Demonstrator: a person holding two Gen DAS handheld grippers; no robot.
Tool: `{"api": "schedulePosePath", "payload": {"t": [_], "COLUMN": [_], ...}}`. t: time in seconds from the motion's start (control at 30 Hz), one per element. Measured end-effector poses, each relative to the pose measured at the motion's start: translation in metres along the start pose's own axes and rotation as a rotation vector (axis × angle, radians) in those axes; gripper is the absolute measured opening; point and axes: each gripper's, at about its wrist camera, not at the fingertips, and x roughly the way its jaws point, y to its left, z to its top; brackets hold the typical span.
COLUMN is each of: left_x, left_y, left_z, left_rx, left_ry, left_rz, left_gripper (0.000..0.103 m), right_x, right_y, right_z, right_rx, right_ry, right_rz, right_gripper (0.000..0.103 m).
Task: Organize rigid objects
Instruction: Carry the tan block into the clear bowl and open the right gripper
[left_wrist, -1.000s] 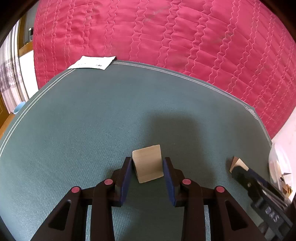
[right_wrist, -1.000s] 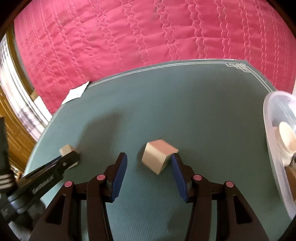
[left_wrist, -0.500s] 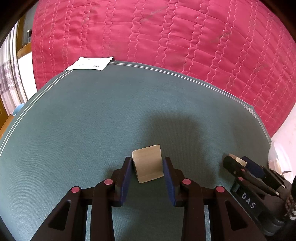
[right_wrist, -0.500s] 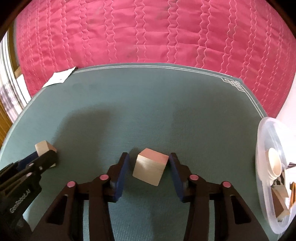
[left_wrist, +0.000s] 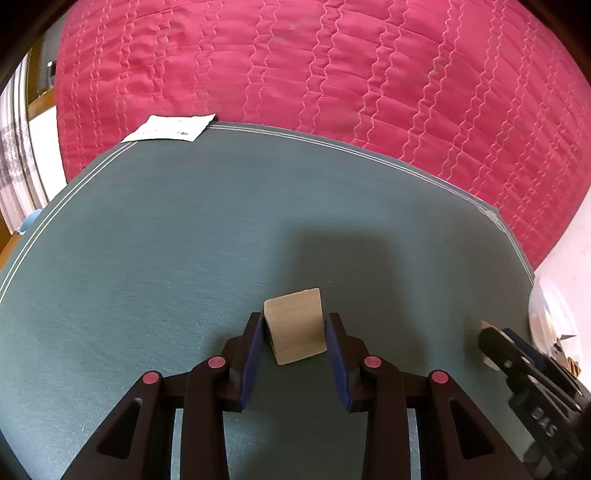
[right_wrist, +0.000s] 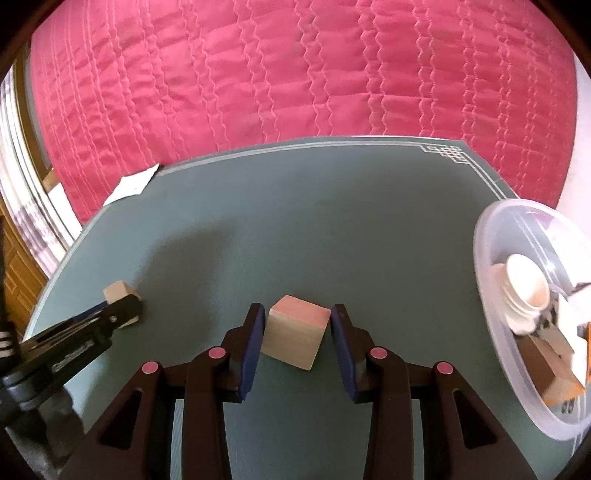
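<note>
A plain wooden block (left_wrist: 295, 325) sits on the green mat (left_wrist: 166, 240), gripped between the blue pads of my left gripper (left_wrist: 294, 332). In the right wrist view that block (right_wrist: 117, 292) and the left gripper (right_wrist: 122, 314) show at the left. A second wooden block with a pinkish top (right_wrist: 297, 338) sits between the pads of my right gripper (right_wrist: 297, 332); the left pad touches it, and a thin gap shows at the right pad. The right gripper (left_wrist: 491, 341) shows at the right of the left wrist view.
A clear plastic bowl (right_wrist: 491, 280) holding several wooden pieces stands at the mat's right edge; its rim shows in the left wrist view (left_wrist: 543, 314). A white paper slip (left_wrist: 170, 127) lies at the mat's far left corner. A red quilted cover (left_wrist: 332, 74) lies behind.
The right gripper has closed in around the pink-topped block and swung to face the bowl more. The left gripper has stayed shut on its block.
</note>
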Motion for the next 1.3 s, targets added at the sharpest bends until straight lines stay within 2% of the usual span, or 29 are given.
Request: {"api": "schedulePosePath", "payload": {"t": [0.27, 0.63, 1.0, 1.3], "left_x": [-0.003, -0.007, -0.009, -0.009], "left_y": [-0.004, -0.015, -0.022, -0.030], "left_z": [-0.001, -0.004, -0.008, -0.011], "left_rx": [0.013, 0.047, 0.074, 0.101], "left_ry": [-0.006, -0.009, -0.008, -0.005], "left_rz": [-0.020, -0.044, -0.052, -0.059], "left_gripper": [0.036, 0.036, 0.036, 0.036], "right_x": [-0.033, -0.076, -0.118, -0.137], "right_y": [-0.007, -0.038, -0.090, -0.135], "right_z": [-0.010, -0.020, -0.025, -0.027], "right_rx": [0.024, 0.083, 0.196, 0.284], "right_ry": [-0.058, -0.131, -0.205, -0.243], "right_rz": [0.005, -0.049, -0.139, -0.235], "right_gripper": [0.038, 0.038, 0.038, 0.038]}}
